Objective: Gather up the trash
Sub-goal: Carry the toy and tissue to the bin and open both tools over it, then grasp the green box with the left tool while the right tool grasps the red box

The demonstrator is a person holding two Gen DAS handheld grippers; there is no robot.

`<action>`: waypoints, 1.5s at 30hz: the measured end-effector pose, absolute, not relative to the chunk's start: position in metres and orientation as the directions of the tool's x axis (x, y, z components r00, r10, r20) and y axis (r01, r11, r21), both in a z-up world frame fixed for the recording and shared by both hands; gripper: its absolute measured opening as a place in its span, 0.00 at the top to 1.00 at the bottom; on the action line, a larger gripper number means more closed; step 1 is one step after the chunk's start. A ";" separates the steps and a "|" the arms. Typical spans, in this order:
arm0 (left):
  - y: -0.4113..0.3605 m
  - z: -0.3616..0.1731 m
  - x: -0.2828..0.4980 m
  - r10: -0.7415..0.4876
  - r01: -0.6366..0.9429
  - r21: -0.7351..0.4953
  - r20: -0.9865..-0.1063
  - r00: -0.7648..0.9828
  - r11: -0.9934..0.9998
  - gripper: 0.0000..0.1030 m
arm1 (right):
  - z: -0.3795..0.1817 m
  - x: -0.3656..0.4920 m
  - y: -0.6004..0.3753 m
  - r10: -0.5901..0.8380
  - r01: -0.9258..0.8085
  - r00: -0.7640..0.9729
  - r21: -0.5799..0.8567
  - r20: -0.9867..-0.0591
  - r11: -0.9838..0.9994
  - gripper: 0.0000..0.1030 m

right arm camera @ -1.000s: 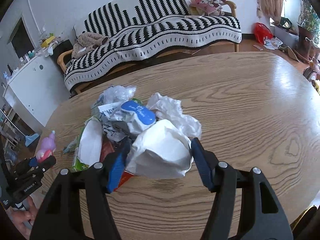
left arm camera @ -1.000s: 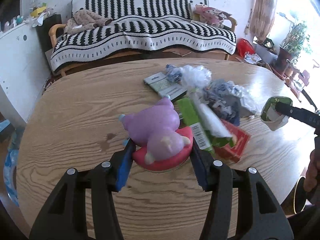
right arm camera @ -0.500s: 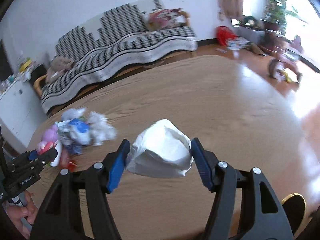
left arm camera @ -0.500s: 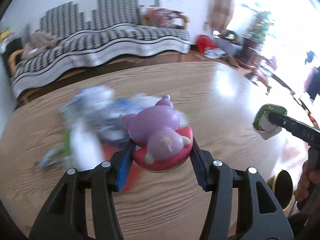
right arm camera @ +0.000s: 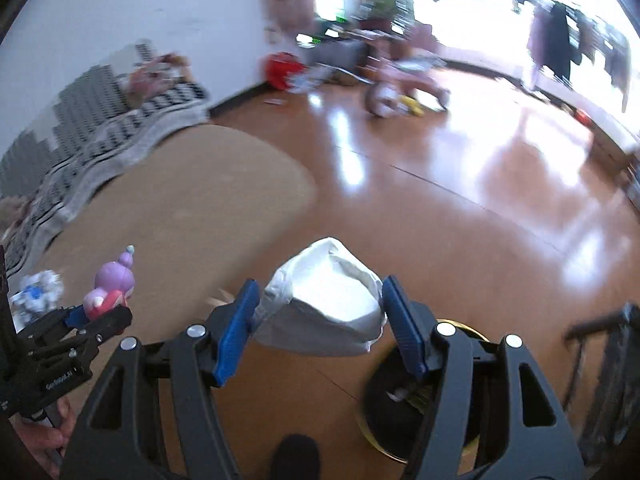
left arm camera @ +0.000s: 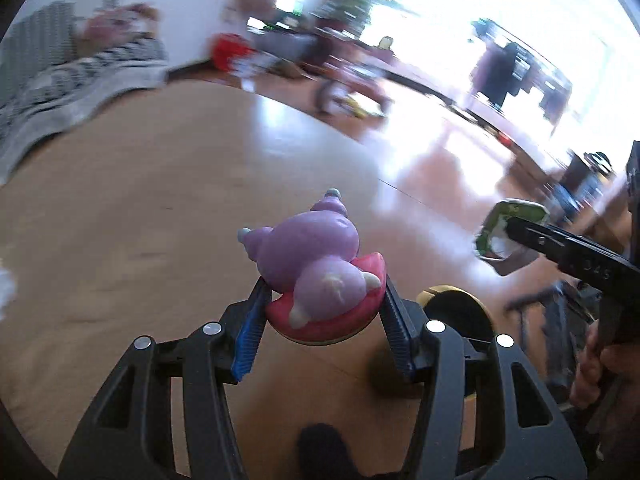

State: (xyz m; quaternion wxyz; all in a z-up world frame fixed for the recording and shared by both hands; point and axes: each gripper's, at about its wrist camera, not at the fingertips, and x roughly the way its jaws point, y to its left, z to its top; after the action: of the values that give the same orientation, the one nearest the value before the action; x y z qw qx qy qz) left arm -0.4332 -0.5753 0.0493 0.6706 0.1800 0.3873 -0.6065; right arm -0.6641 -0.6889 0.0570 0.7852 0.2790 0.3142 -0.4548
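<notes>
Trash rides in both my tongs: the left gripper clamps the purple toy, the right gripper pinches a crumpled white wrapper. Both hang just above the gold-rimmed bin, beyond the table edge, apparently for dropping.

We get strong daylight from the upper right of both views, where the windows blow out to plain white. It throws hard glare across the glossy floor at centre and right. The background is smeared by motion blur, worst on the striped sofa at upper left. Only the near foreground stays sharp. Fisheye bending curves the edges, and dark vignetting cuts the corners.
</notes>
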 end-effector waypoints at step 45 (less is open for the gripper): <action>-0.538 0.048 -0.408 -0.644 0.939 -0.232 -0.765 -0.016 0.252 0.09 | 0.059 -0.641 -0.682 -0.481 0.855 0.453 0.213 -0.751 0.473 0.08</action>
State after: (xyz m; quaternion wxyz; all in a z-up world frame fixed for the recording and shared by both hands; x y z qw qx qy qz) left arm -0.4076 -0.5380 0.0477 0.6777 0.1807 0.4083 -0.5842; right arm -0.6411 -0.6824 0.0592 0.7987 0.2977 0.3142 -0.4181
